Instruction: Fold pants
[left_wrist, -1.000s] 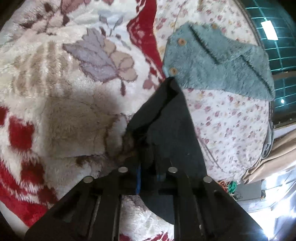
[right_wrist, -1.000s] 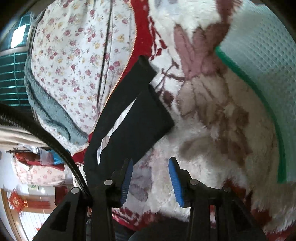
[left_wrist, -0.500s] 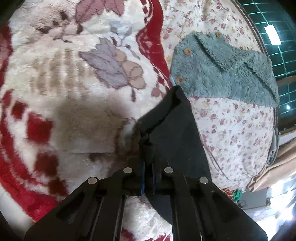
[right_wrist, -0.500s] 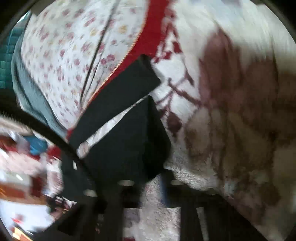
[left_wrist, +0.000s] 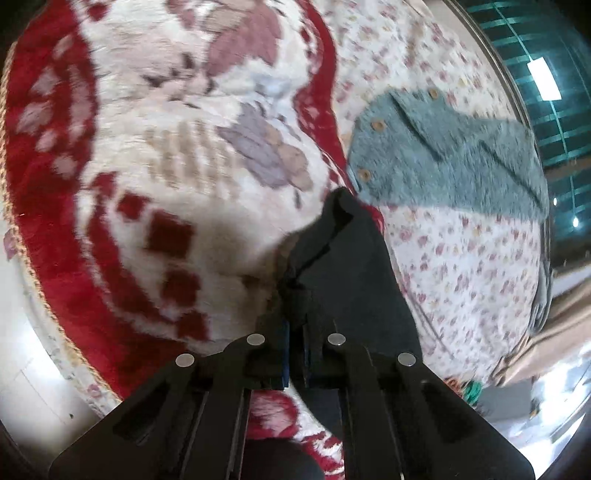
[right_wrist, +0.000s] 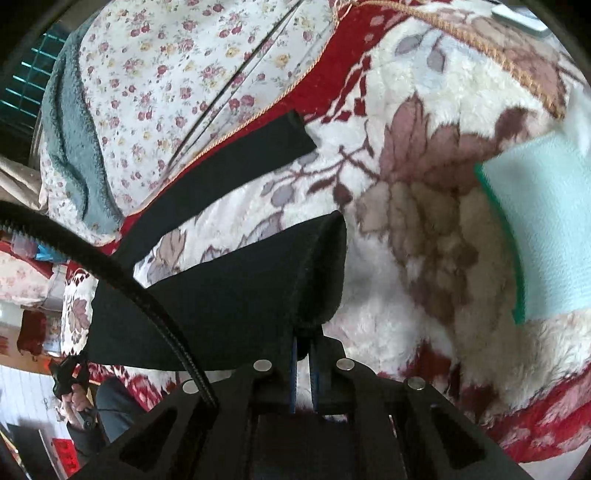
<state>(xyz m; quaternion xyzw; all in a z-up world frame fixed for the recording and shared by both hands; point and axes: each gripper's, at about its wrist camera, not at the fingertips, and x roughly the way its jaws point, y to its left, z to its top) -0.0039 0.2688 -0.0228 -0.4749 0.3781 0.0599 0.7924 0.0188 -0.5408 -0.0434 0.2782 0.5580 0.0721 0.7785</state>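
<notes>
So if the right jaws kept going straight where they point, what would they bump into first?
The right gripper is already shut on the black pants, so it meets that cloth first. Past the fold, it would most likely reach the fluffy red and white blanket beneath, though depth is hard to judge.

A home bedroom: plush floral blanket (left_wrist: 155, 155) beside flowered bedsheet (right_wrist: 177, 74).

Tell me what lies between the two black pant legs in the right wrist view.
Between the far pant leg and the near pant leg, which the right gripper pinches, only bare plush blanket shows in the right wrist view.
</notes>
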